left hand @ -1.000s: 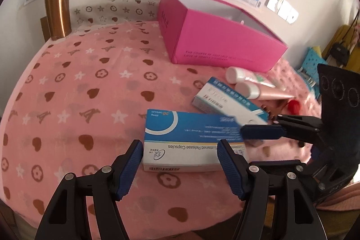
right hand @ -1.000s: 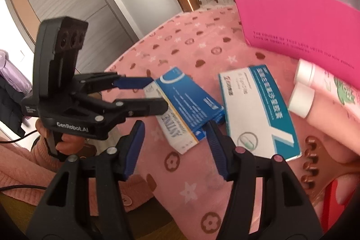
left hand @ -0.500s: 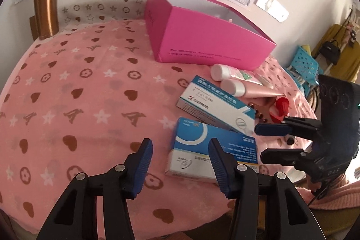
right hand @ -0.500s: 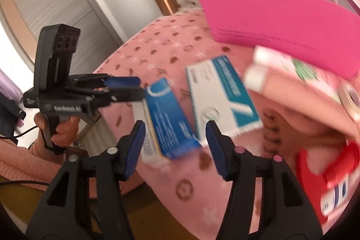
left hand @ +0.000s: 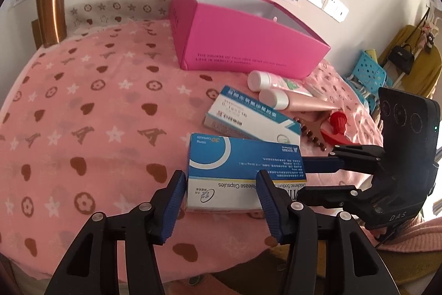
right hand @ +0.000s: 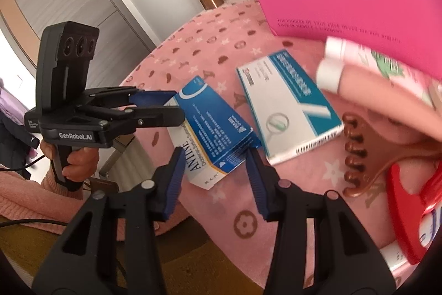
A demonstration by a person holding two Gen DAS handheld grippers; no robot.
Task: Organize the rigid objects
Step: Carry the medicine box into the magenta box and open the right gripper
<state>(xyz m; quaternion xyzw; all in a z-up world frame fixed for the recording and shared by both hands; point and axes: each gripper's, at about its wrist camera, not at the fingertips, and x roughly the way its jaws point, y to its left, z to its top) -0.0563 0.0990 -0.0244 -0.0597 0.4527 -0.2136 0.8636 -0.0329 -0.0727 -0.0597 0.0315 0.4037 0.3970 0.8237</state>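
A round counter [left hand: 83,107] under a pink cloth printed with hearts and stars carried the clutter. Near its front edge lay a blue-and-white capsule box [left hand: 243,170]. The left gripper [left hand: 219,201] reached for the box's near end, its fingers [left hand: 174,201] apart, one on each side of that end; whether they pressed on it could not be told. The right gripper [right hand: 214,176] came at the same box from the other end, its fingers having just been closing with the box's corner between them, though contact was not clear. Just behind lay a white-and-teal medicine box [left hand: 248,118], then two pink tubes [left hand: 279,93] with white caps, a brown comb [left hand: 315,132] and a red item [left hand: 337,123]. An open magenta box [left hand: 240,38] stood farther back, and a copper tumbler [left hand: 51,4] stood by the wall.
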